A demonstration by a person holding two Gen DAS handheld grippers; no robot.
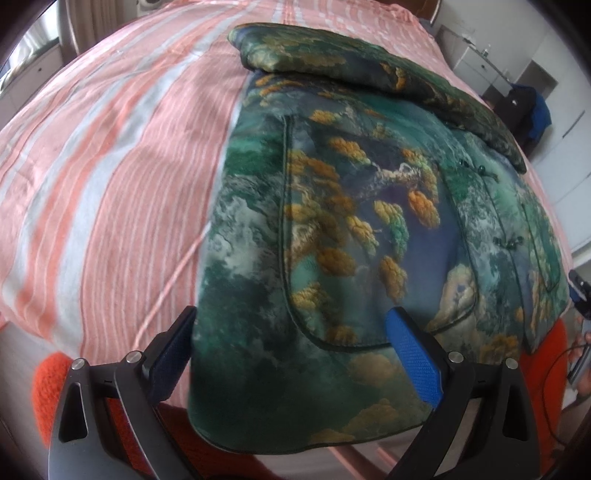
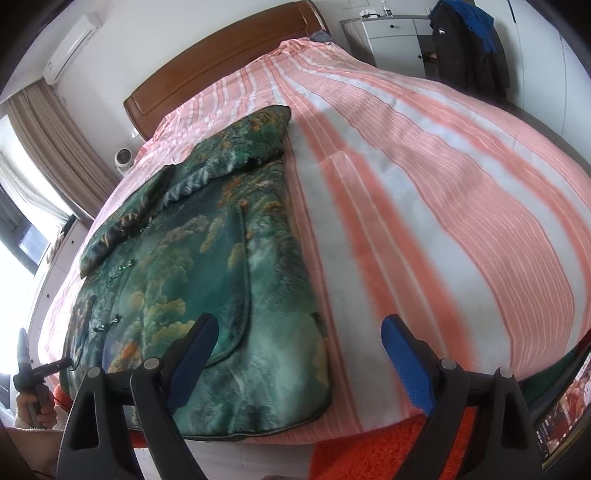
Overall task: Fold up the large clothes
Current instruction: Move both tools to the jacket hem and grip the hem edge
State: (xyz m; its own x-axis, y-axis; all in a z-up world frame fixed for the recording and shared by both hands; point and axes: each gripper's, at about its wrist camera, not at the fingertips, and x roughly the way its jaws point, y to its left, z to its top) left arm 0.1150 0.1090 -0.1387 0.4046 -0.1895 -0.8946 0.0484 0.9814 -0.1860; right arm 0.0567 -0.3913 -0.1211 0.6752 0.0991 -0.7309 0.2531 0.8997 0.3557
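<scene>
A large green padded jacket with gold and blue landscape print (image 1: 351, 229) lies flat on the bed, one sleeve folded across its top; it also shows in the right wrist view (image 2: 207, 266). My left gripper (image 1: 291, 332) is open, its blue-padded fingers (image 1: 413, 362) straddling the jacket's near left hem corner. My right gripper (image 2: 299, 343) is open and empty over the jacket's near right corner, one finger over the cloth, the other over the bedsheet. The left gripper also shows at the left edge of the right wrist view (image 2: 29, 369).
The bed is covered by a pink and white striped sheet (image 1: 110, 177) with a wooden headboard (image 2: 221, 59). An orange knitted cloth (image 2: 369, 454) hangs at the near edge. White drawers (image 2: 391, 33) and a dark coat (image 2: 469, 48) stand at the far right.
</scene>
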